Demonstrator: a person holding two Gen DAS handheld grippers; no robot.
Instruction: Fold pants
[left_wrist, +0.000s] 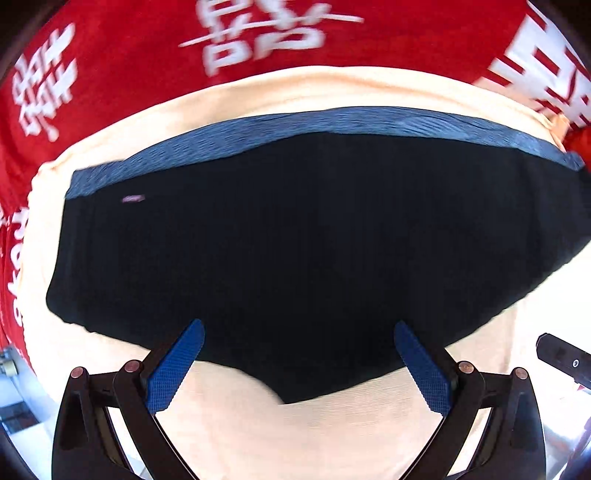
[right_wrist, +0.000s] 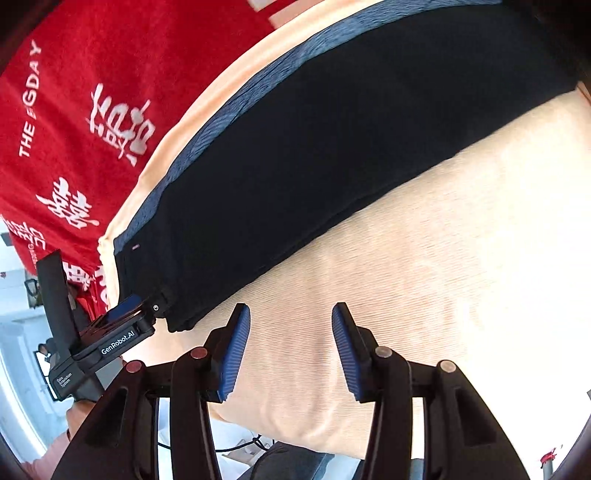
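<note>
Black pants (left_wrist: 288, 240) with a blue-grey waistband (left_wrist: 332, 122) lie folded flat on a cream cloth (left_wrist: 295, 424). My left gripper (left_wrist: 299, 332) is open, its blue pads on either side of the pants' near edge, just above it. In the right wrist view the pants (right_wrist: 332, 158) stretch diagonally. My right gripper (right_wrist: 290, 321) is open and empty over the bare cream cloth (right_wrist: 424, 277), beside the pants' near edge. The left gripper's body (right_wrist: 110, 339) shows there at the pants' lower left corner.
A red cloth with white characters (left_wrist: 147, 55) covers the table beyond the cream cloth; it also shows in the right wrist view (right_wrist: 74, 129). The cream cloth's front edge (right_wrist: 295, 439) hangs over the table, with cables below it. The right gripper's body (left_wrist: 561, 356) is at the far right.
</note>
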